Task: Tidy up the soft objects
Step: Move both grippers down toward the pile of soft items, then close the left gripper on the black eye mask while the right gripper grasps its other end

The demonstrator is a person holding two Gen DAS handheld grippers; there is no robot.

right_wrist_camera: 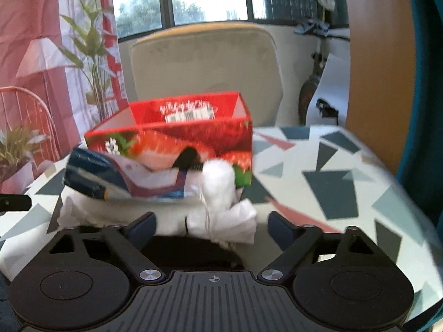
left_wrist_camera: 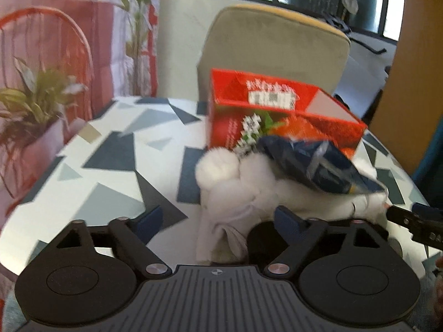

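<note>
Currently: white plush (left_wrist_camera: 235, 191) and blue packet (left_wrist_camera: 313, 163) heaped just before red box (left_wrist_camera: 277, 116); left gripper (left_wrist_camera: 218, 218) and right gripper (right_wrist_camera: 211, 225) both released, empty. Advice: pinch plush cleanly, clear of the packet, then lift over box rim.

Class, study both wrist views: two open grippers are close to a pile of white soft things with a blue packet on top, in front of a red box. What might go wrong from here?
1. The blue packet lies loose on the white soft pile; lifting the pile may tip it off.
2. The left gripper and right gripper flank the same pile, so they may tug it apart.
3. The red box stands right behind and could get shoved.
</note>
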